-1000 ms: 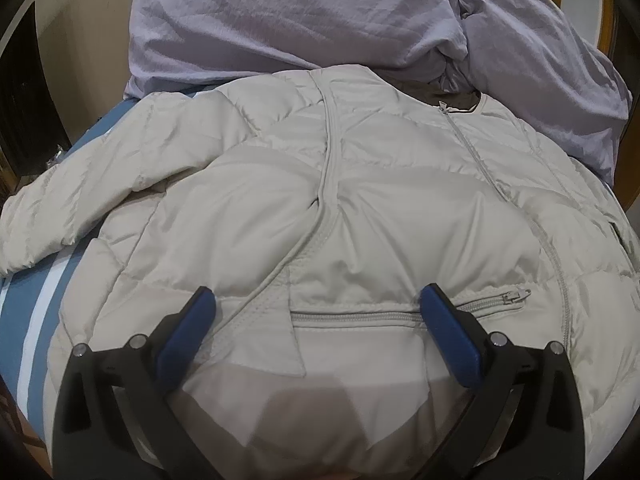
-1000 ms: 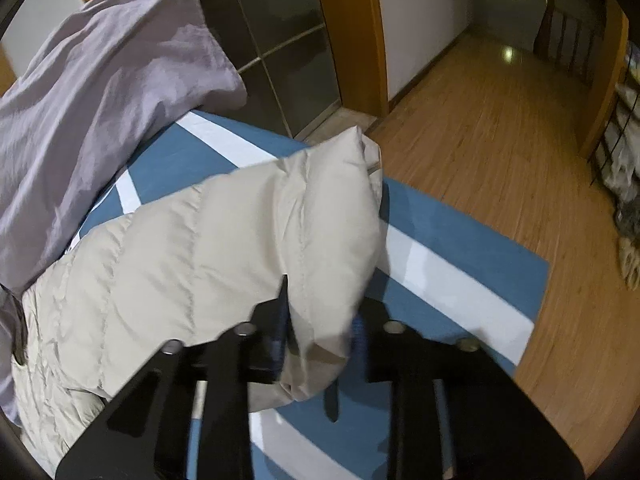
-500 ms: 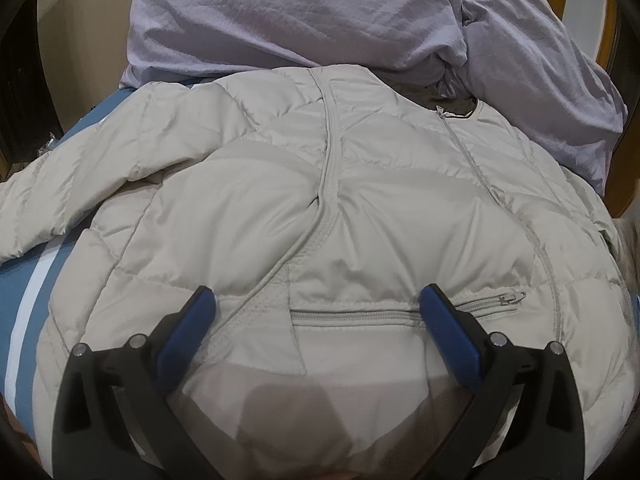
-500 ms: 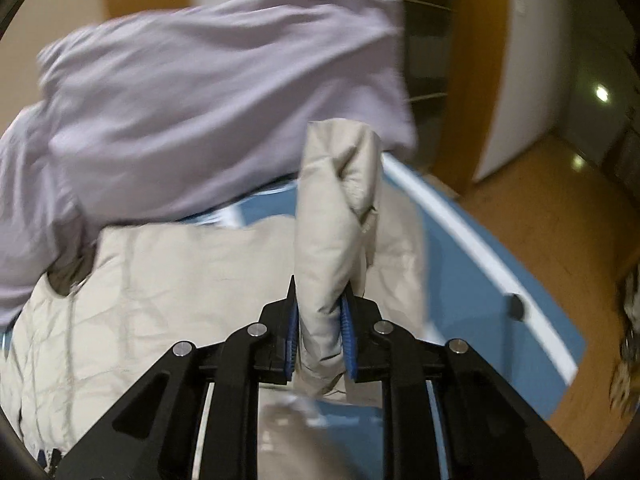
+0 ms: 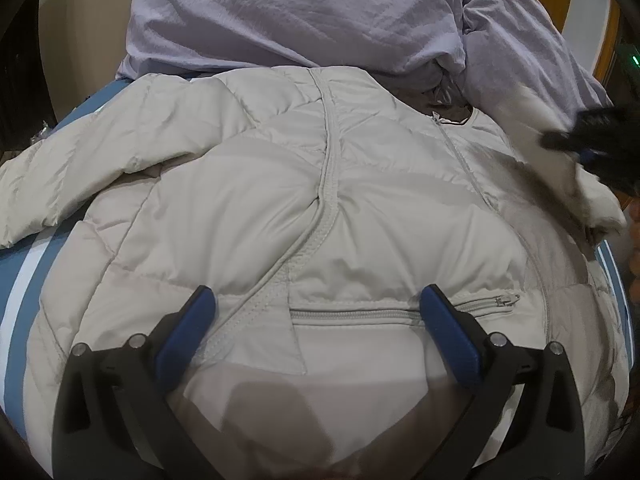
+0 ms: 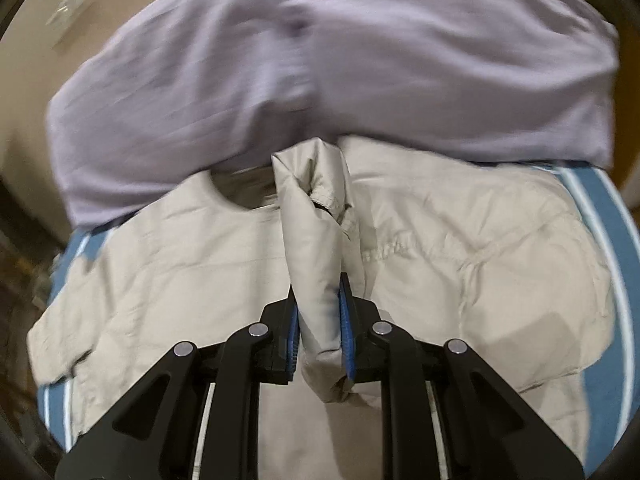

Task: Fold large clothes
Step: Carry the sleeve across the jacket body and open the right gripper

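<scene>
The pale beige quilted puffer jacket (image 5: 304, 216) lies spread front-up on a blue bedcover with white stripes (image 5: 24, 280), filling the centre of the left wrist view. Its collar sits at the upper right of that frame and its hem at the bottom, so the long axis runs bottom to upper right along the zip, neck end pointing at the crumpled lilac duvet (image 5: 288, 12) heaped across the top. One beige sleeve cuff (image 6: 316, 248) stands pinched between the blue pads of the right gripper (image 6: 318, 320), which is clenched on it, raised above the jacket body near the neckline; judged purpose: carrying the sleeve inward across the chest for the first fold. In the left wrist view this gripper appears blurred at the right edge. The left gripper (image 5: 316, 328) hangs with jaws spread wide over the lower front, straddling the zipped pocket (image 5: 400, 312), grasping nothing; probably placed there to steady the body.
</scene>
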`<state>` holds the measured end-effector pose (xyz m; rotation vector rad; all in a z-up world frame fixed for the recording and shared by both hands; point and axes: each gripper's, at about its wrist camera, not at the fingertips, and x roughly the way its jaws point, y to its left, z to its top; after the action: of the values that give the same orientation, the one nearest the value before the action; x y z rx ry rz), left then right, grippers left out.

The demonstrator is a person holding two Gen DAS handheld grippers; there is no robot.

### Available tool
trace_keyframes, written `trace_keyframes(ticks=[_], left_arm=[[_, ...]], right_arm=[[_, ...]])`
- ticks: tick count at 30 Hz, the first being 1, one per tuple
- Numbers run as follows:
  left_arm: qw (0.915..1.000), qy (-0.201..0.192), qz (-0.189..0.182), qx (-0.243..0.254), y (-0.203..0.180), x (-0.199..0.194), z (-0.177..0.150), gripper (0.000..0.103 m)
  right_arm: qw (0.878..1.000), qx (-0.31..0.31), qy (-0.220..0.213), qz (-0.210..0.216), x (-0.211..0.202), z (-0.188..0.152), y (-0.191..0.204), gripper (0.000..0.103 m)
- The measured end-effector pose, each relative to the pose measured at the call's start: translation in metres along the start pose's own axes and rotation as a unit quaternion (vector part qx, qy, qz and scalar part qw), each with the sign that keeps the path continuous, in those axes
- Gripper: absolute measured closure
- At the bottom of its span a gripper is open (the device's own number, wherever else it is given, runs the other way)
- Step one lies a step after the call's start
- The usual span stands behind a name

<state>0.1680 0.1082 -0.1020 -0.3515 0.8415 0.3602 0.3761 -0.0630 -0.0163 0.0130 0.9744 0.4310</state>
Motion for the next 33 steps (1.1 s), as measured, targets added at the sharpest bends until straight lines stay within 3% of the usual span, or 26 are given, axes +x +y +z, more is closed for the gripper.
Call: trace_keyframes(ticks=[8, 16, 19, 21, 22, 27, 33], left_arm=[[0.9999, -0.003, -0.011, -0.007, 0.004, -0.003, 0.000, 0.002], [0.9999, -0.003, -0.012, -0.007, 0.004, -0.003, 0.000, 0.002], [0.9999, -0.004, -0.012, -0.008, 0.004, -0.003, 0.000, 0.002], [0.9999, -0.003, -0.011, -0.007, 0.003, -0.003, 0.000, 0.002], [0.9999, -0.003, -0.010, -0.006, 0.003, -0.003, 0.000, 0.002], [0.9999, -0.002, -0.009, -0.006, 0.003, -0.002, 0.001, 0.002], [1.0000, 0.000, -0.009, -0.004, 0.003, -0.001, 0.001, 0.002]], right_arm=[[0.997, -0.007, 0.036, 0.066, 0.025, -0.010, 0.047, 0.085], [0.995, -0.018, 0.055, 0.079, 0.045, -0.021, 0.062, 0.084], [0.994, -0.020, 0.066, 0.086, 0.043, -0.025, 0.058, 0.075], [0.992, -0.014, 0.056, 0.108, 0.032, -0.023, 0.054, 0.050], [0.994, -0.014, 0.035, 0.107, 0.022, -0.021, 0.051, 0.046], [0.998, -0.032, -0.032, 0.035, 0.003, -0.019, 0.039, 0.045], [0.999, -0.038, -0.011, -0.032, 0.035, -0.030, 0.025, 0.045]])
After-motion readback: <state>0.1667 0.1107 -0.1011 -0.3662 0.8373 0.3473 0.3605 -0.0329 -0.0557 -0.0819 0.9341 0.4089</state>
